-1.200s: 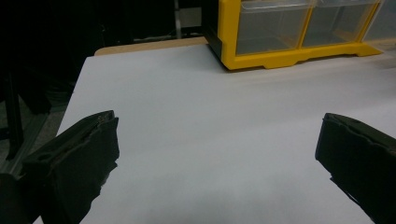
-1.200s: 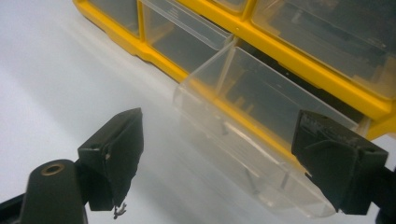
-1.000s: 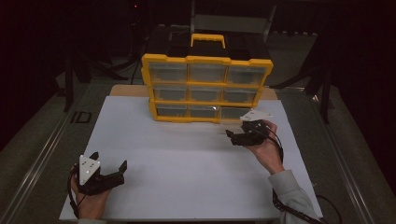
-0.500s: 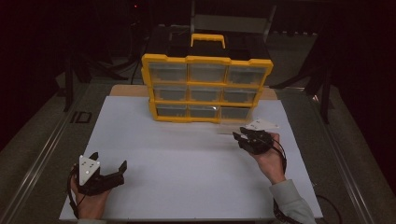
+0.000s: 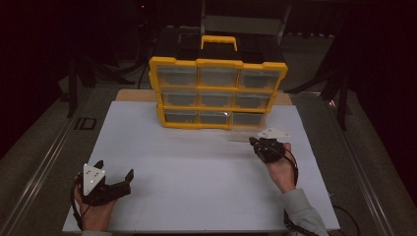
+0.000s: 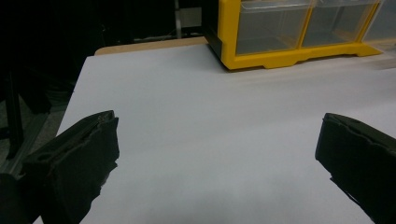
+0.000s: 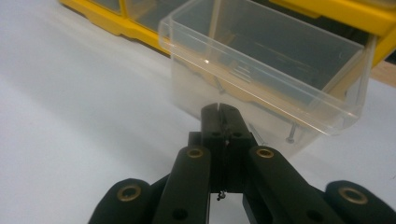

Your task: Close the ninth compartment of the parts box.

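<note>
The right gripper [image 7: 219, 108] sits at the bottom centre of its own view, jaws pressed together after closing over the last moments. Their tips meet at the front wall of a clear drawer [image 7: 261, 74]. Whether a lip or tab of the drawer is pinched between them cannot be told; nothing shows in the thin seam between the tips.

The drawer fills the upper right of that view, pulled out of the yellow cabinet [image 7: 327, 14] and tilted toward the camera. A few small screws [image 7: 290, 133] lie in it, seen through the wall at lower right.

In the high view the right gripper [image 5: 258, 144] is at right of centre, just below the bottom right corner of the cabinet [image 5: 216, 64], with the drawer [image 5: 243, 132] as a faint clear shape sticking out from the bottom row onto the white sheet [image 5: 196, 162].

The left gripper [image 5: 115, 181] lies at lower left of the high view, on the sheet, well apart from the cabinet. Its jaws are spread wide, one at each lower corner of the left gripper view, with bare sheet [image 6: 210, 130] between them and the cabinet [image 6: 280, 56] at the upper right.
</note>
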Demonstrator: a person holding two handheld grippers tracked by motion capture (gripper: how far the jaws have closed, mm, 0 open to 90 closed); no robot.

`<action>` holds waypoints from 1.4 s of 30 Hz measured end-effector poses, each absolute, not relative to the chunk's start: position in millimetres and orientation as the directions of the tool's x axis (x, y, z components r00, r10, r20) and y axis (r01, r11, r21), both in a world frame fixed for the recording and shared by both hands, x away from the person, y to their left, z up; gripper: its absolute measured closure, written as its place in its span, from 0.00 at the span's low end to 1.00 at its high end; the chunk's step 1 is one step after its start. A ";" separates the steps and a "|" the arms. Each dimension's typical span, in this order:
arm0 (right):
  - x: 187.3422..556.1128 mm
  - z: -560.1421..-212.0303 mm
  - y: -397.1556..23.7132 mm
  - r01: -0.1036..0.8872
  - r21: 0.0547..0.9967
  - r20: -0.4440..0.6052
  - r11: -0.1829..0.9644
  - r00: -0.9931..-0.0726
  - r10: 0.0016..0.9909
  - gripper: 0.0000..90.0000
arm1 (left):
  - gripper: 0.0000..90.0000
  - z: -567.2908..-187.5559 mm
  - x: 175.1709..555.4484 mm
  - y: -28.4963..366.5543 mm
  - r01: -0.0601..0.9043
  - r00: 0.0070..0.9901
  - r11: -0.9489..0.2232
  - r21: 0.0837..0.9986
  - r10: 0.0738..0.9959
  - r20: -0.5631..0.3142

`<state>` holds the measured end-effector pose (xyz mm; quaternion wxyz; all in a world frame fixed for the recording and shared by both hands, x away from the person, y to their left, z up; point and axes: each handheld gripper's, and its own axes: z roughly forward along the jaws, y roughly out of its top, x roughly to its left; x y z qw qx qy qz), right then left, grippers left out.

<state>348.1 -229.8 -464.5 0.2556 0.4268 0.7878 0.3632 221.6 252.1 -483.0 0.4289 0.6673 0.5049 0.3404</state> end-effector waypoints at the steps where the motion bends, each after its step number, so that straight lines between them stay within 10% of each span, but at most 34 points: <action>1: 351.1 -468.0 -230.8 0.491 0.792 -0.084 0.363 -0.500 0.862 1.00 | 0.00 -483.1 221.7 252.2 0.382 0.259 -0.122 0.916 0.966 0.021; 42: 379.1 -480.8 -231.0 0.513 0.789 -0.086 0.338 -0.453 0.887 1.00 | 0.00 -483.4 222.1 252.0 0.383 0.260 -0.124 0.916 0.965 0.022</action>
